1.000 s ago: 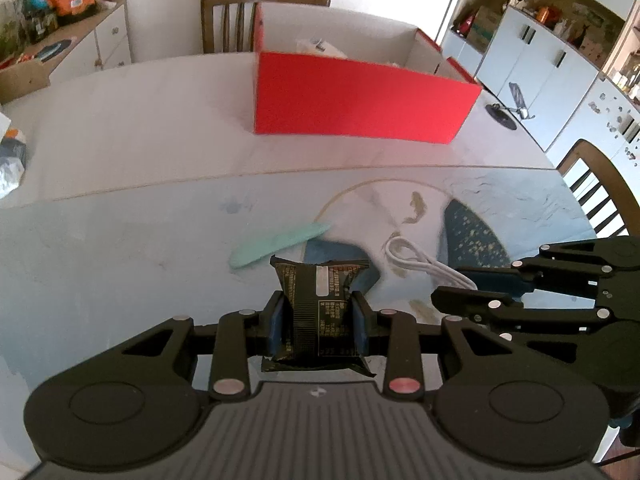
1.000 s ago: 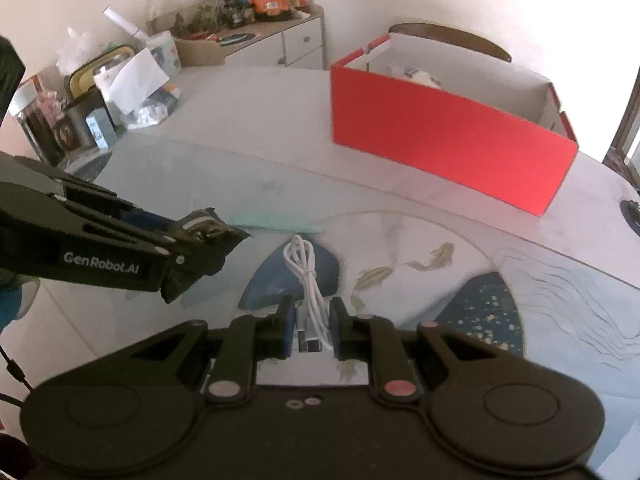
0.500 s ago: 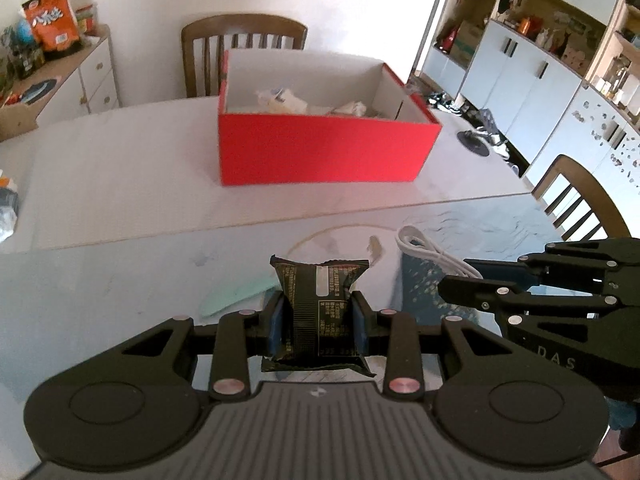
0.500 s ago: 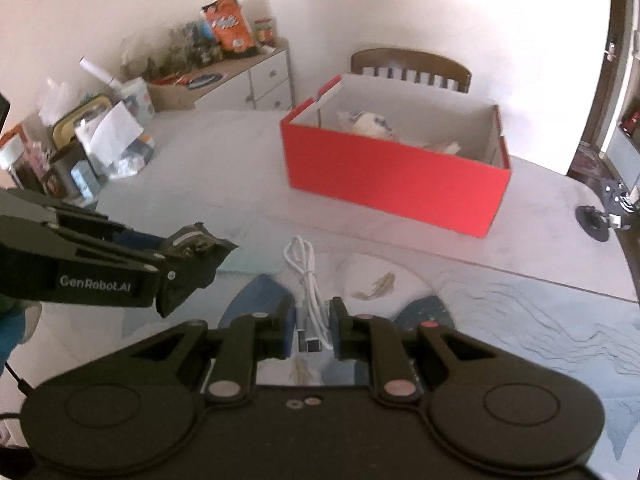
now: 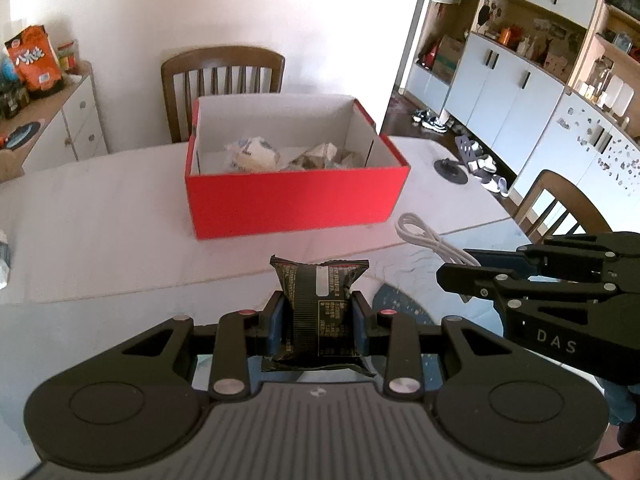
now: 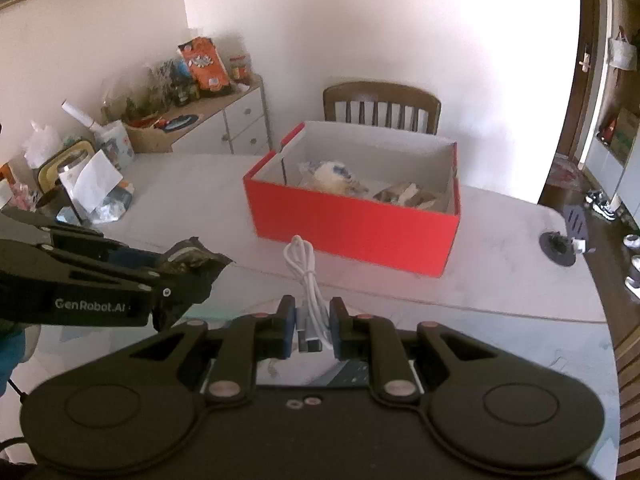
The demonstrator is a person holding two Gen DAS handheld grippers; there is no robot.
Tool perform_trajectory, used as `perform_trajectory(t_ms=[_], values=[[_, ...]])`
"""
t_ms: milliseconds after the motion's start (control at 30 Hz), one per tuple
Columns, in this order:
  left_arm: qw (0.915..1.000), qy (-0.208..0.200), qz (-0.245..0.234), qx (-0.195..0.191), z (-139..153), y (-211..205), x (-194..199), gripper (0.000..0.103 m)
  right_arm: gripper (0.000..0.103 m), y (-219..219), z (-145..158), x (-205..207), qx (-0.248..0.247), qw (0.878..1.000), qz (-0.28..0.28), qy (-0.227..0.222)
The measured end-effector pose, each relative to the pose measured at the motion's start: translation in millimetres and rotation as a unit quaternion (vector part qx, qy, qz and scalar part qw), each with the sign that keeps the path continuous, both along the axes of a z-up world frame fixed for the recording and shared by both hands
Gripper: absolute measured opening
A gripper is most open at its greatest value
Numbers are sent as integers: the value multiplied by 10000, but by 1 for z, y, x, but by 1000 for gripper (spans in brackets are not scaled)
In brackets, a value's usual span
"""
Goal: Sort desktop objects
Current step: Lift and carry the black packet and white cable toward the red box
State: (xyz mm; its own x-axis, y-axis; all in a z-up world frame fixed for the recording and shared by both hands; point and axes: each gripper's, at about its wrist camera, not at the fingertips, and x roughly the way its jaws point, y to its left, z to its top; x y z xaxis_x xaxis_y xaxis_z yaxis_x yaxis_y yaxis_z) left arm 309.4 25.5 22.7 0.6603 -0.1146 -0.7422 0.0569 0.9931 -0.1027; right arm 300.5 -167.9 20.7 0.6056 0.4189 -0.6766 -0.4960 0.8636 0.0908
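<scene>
My left gripper [image 5: 319,312] is shut on a dark snack packet [image 5: 320,312], held upright above the table. From the right wrist view the same packet [image 6: 192,258] juts from the left gripper [image 6: 192,268] at the left. My right gripper [image 6: 313,320] is shut on a coiled white USB cable [image 6: 306,276], whose loop sticks out forward; from the left wrist view the cable [image 5: 428,240] shows at the right gripper [image 5: 460,274]. Ahead stands an open red box [image 5: 296,200] with wrapped items inside, also the red box [image 6: 352,224] in the right wrist view.
A wooden chair [image 5: 224,76] stands behind the box and another chair [image 5: 560,208] at the table's right side. Clutter [image 6: 80,184] sits at the table's left end, a sideboard [image 6: 224,120] with snack bags beyond. A small black disc [image 6: 560,244] lies near the right edge.
Both grippers have risen with their loads and tipped up, so the red box's inside now shows. The mint-green object on the table has dropped out of view.
</scene>
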Motion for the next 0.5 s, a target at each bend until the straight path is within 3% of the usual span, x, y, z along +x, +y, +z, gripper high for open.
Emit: perform_trajectory(t_ms=[500], values=[[9995, -276, -90, 80, 25, -15, 25, 32, 17, -8, 21, 26, 112, 9996, -75, -229]])
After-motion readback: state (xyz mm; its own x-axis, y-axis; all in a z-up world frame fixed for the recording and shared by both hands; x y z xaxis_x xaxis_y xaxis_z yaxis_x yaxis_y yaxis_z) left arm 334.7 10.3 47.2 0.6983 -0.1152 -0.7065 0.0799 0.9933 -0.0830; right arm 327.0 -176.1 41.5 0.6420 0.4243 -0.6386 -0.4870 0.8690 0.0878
